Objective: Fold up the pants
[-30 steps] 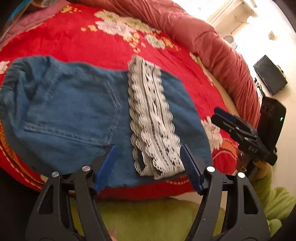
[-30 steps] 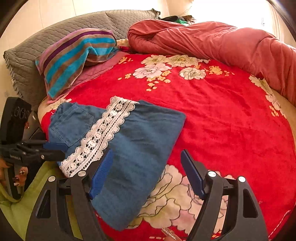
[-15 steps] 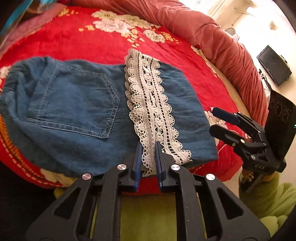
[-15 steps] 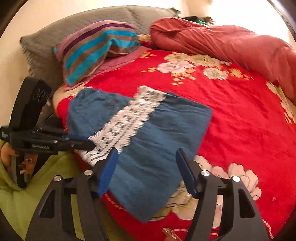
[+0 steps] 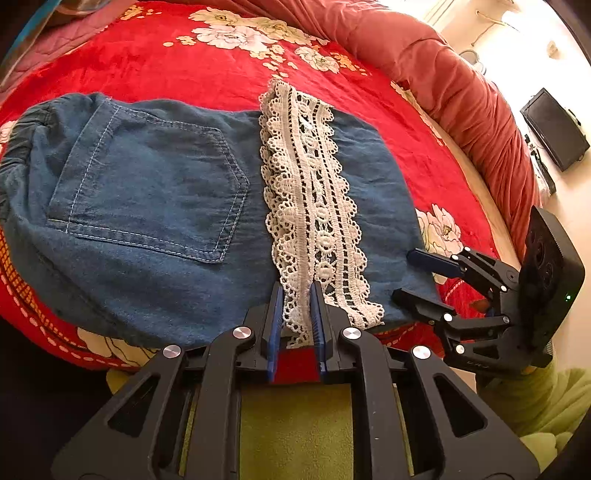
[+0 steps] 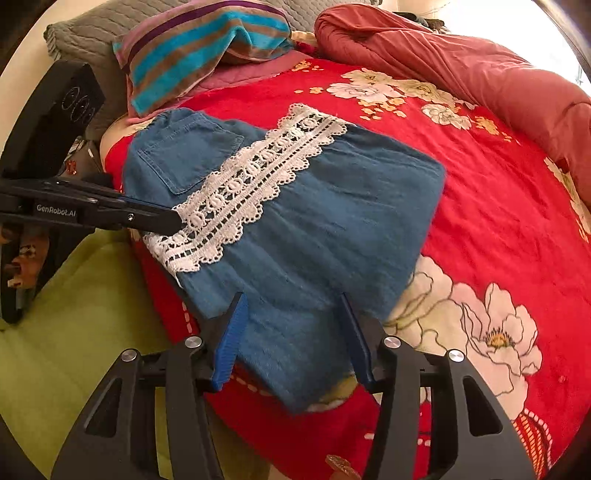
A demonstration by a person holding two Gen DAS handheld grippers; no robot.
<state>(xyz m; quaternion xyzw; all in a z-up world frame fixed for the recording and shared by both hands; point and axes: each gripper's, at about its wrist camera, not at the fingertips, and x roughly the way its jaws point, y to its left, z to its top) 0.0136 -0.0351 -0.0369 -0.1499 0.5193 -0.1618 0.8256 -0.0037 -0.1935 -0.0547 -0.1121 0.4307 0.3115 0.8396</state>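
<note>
Left wrist view, count: I see one pair of pants point(image 5: 155, 206), denim, one back pocket up, one white lace band point(image 5: 314, 206) across it.
Left wrist view, grip: my left hand-held gripper point(image 5: 296, 310) is pressed together on the near end of the lace band at the near edge of the pants.
Left wrist view, other tool: the right hand-held gripper point(image 5: 413, 275) sits at the right corner of the pants.
Left wrist view, surface: a bed with one red floral blanket point(image 5: 207, 70); one rolled red quilt point(image 5: 461, 85) along the far side.
Left wrist view, room: one dark screen point(image 5: 554, 129) on a pale floor.
Right wrist view, grip: the right hand-held gripper point(image 6: 293, 328) is closing, jaws astride the near denim edge, pads not yet pressing.
Right wrist view, count: one striped pillow point(image 6: 199, 48), one grey pillow point(image 6: 85, 33).
Right wrist view, position: pants lie folded at the bed's near edge.
</note>
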